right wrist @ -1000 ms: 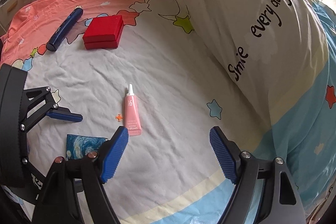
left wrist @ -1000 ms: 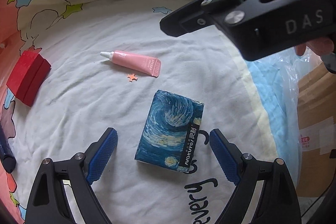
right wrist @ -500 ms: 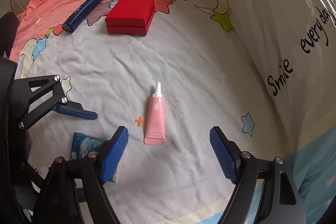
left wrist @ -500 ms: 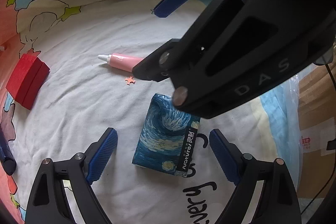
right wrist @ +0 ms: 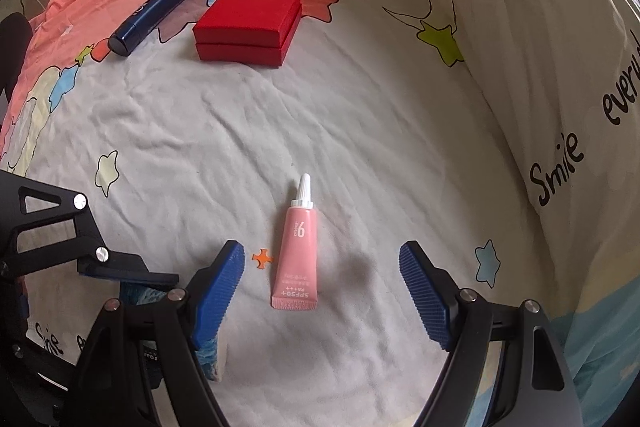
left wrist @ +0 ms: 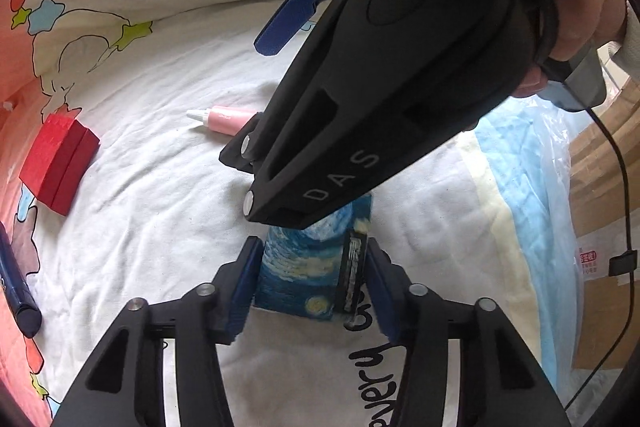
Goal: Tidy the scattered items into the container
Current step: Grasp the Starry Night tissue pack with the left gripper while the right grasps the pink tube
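Note:
A blue box with a starry-night print [left wrist: 308, 267] lies on the white bedsheet. My left gripper [left wrist: 311, 259] is closing on it, and both blue pads touch its long sides. A pink tube with a white cap [right wrist: 298, 255] lies flat between the fingers of my right gripper [right wrist: 320, 261], closer to the left pad. That gripper is open and hangs just above the tube without touching it. In the left wrist view the right gripper's black body hides most of the pink tube [left wrist: 226, 119] and the far end of the box.
A red box [right wrist: 248, 23] and a dark blue tube [right wrist: 160, 7] lie farther off on the sheet. A tiny orange cross [right wrist: 263, 259] sits beside the pink tube. A pillow [right wrist: 540, 67] borders one side. A cardboard carton [left wrist: 600, 187] and a clear plastic bag [left wrist: 548, 155] stand off the bed.
The left jaws have closed in from wide apart onto the sides of the blue box. The right gripper has come lower over the pink tube and now fills more of the left view.

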The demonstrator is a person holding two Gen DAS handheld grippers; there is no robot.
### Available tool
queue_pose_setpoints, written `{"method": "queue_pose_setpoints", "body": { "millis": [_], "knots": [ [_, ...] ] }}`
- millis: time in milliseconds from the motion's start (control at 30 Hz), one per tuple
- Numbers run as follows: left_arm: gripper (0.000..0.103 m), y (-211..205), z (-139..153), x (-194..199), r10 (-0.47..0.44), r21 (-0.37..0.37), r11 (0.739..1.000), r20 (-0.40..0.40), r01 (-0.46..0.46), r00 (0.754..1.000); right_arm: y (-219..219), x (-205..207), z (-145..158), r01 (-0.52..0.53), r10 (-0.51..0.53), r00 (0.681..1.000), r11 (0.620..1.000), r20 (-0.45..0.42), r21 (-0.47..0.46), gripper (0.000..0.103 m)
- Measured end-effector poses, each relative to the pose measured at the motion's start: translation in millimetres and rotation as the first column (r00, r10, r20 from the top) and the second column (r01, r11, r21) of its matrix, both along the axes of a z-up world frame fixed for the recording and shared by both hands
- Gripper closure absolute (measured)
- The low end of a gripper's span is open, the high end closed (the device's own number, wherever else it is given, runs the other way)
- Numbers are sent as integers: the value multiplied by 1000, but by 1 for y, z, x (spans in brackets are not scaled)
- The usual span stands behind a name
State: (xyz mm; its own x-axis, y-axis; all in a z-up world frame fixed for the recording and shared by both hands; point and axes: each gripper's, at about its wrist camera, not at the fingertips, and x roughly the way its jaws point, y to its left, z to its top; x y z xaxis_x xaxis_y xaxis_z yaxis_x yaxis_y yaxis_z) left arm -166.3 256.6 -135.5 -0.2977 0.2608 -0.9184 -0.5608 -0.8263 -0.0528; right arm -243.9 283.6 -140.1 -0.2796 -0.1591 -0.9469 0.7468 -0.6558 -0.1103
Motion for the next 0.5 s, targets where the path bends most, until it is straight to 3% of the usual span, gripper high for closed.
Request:
{"method": "queue_pose_setpoints", "body": {
  "millis": [133, 267, 400, 500],
  "knots": [
    [56, 0, 3, 3, -14, -2, 1000, 4, 14, 1000, -1, 1, -3, -1, 1, 1000, 1000, 4, 12, 27],
    [56, -2, 6, 6, -22, -4, 1000, 4, 22, 1000, -1, 2, -8, -1, 0, 1000, 1000, 24, 30, 48],
    [56, -3, 9, 9, -27, -10, 1000, 0, 27, 1000, -4, 4, -7, -8, 7, 999, 1000, 40, 27, 59],
    [56, -4, 11, 9, -26, -11, 1000, -3, 26, 1000, -6, 5, -5, -11, 10, 998, 1000, 60, 17, 77]
  ]
}}
